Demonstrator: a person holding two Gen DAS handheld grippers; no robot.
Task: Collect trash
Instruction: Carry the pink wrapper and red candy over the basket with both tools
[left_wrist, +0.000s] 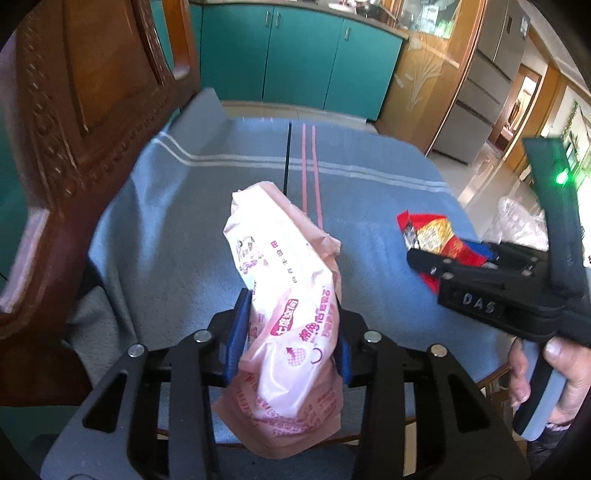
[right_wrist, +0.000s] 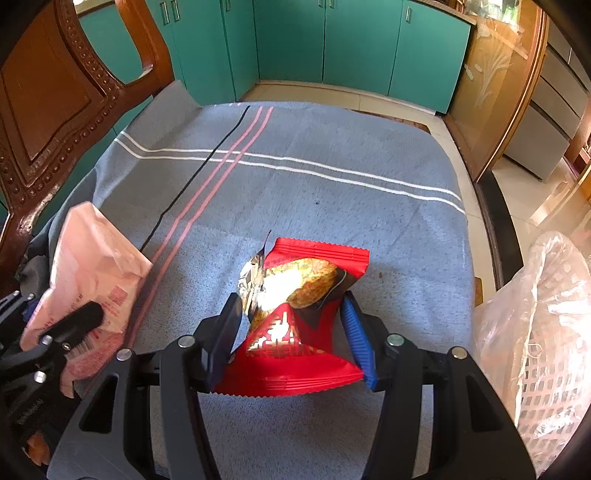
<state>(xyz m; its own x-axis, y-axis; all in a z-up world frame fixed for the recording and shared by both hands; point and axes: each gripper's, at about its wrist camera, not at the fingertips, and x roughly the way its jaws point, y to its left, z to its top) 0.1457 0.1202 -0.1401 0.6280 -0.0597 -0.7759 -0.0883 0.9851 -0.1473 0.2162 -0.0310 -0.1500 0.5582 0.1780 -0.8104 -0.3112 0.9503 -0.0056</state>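
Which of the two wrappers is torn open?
The red snack wrapper, gripped by the right gripper: silver foil lining shows at its ripped corner. The pink wrapper in the left gripper shows no tear.

Ahead of the tool, teal cabinet doors (right_wrist: 354, 40) line the far wall above pale floor tiles (right_wrist: 332, 96); a carved wooden chair back (right_wrist: 55, 99) rises front-left, a sunlit wood-framed glass panel (right_wrist: 495, 74) front-right.

You have open cloth (right_wrist: 317, 177) across the middle and top of the right view. A wooden chair back (right_wrist: 55, 99) blocks the upper left. A lined basket (right_wrist: 546, 332) stands at the right edge. The pink bag (right_wrist: 92, 266) sits at left.
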